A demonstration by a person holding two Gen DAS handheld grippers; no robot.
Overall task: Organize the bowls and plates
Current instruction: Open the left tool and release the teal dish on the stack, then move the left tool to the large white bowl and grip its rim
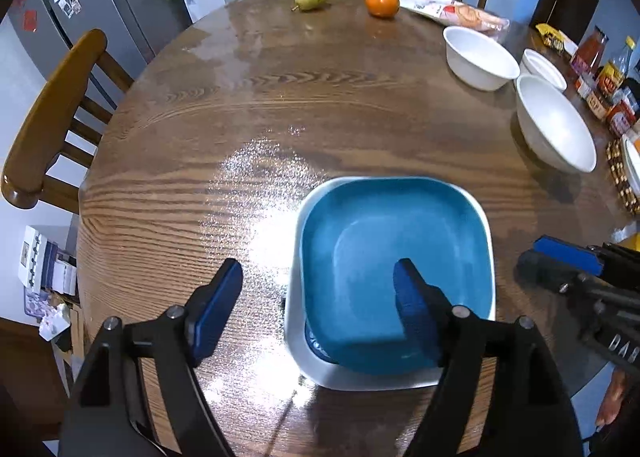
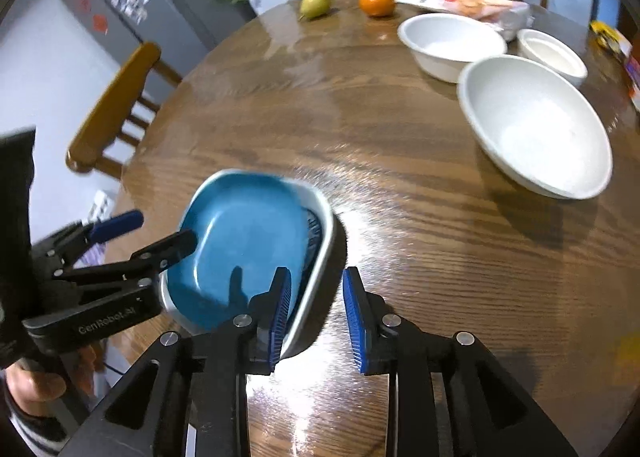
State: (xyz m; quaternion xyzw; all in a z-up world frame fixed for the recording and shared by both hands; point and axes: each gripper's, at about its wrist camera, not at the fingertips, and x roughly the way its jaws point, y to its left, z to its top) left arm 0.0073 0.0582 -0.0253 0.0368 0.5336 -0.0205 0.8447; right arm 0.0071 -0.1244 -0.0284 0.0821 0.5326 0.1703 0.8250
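where left gripper [image 1: 318, 297] gapes — plates [image 1: 394, 273] (stacked)

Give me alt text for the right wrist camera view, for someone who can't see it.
A blue square plate sits nested in a white-rimmed dish on a round wooden table, with the open right gripper straddling the dish's near edge and the left gripper open over the plate. Three empty white bowls, a pear and an orange lie farther back.

White lettering "GenRobot.AI" is showing on the left gripper [image 2: 152, 227] body, beside the blue plate [image 2: 244, 241].
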